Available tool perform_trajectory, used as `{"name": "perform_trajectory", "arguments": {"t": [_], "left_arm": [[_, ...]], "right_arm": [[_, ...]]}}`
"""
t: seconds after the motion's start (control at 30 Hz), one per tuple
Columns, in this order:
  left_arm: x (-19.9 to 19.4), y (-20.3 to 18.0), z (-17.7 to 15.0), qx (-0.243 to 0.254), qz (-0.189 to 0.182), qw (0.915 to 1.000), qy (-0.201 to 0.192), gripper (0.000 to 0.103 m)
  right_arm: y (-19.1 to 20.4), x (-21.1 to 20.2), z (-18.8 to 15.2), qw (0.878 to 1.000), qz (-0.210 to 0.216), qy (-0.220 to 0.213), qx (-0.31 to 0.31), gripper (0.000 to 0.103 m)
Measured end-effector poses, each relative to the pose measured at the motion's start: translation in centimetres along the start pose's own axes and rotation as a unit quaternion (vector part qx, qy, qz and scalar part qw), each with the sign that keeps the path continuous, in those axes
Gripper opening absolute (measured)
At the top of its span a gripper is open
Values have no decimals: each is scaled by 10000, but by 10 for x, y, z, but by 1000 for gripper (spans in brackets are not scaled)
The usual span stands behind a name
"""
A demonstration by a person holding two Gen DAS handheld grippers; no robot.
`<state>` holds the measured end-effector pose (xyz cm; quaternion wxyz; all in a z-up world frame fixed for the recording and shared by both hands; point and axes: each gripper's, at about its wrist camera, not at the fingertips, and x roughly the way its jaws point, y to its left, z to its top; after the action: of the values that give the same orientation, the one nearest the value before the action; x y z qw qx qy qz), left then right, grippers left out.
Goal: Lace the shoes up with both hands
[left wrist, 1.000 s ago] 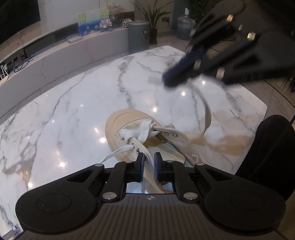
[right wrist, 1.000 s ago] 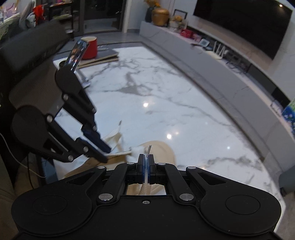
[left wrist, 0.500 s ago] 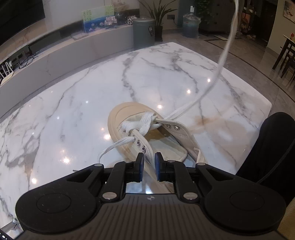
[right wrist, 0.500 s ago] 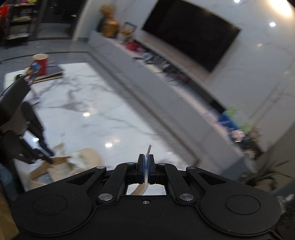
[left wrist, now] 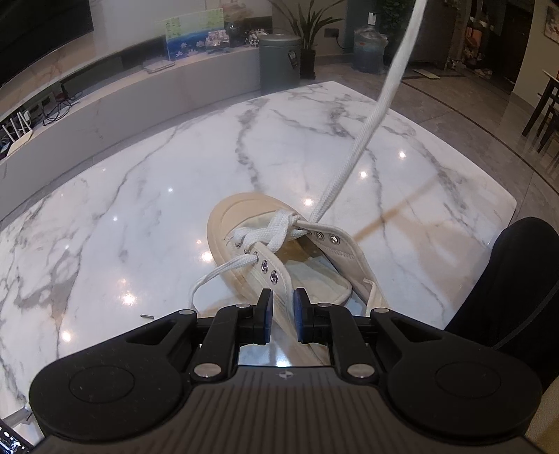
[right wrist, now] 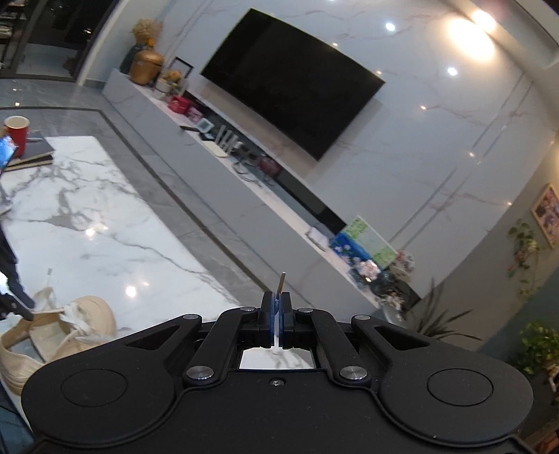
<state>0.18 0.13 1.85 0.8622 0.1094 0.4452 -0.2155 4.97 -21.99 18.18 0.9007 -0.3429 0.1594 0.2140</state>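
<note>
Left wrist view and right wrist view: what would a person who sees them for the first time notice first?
First, the cream shoe on the marble table, with one white lace stretched tight from its eyelets up and out of the top of the left wrist view. Next, the left gripper, its jaws closed on the shoe's eyelet flap. In the right wrist view, the right gripper pinches the lace tip before a large dark television.

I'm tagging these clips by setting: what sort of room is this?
Most likely a home living room: a large wall-mounted TV above a long media console, a marble table, and potted plants.
</note>
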Motion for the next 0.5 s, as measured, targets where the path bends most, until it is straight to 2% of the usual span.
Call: {"name": "perform_trajectory", "arguments": {"t": [0.33, 0.5], "left_arm": [[1, 4, 0, -33, -104, 9999, 22, 12], [2, 7, -1, -83, -198, 9998, 18, 12]], "right_arm": [[31, 19, 2, 9947, 1017, -112, -31, 0], [59, 38, 1, 9861, 1645, -62, -201, 0]]}}
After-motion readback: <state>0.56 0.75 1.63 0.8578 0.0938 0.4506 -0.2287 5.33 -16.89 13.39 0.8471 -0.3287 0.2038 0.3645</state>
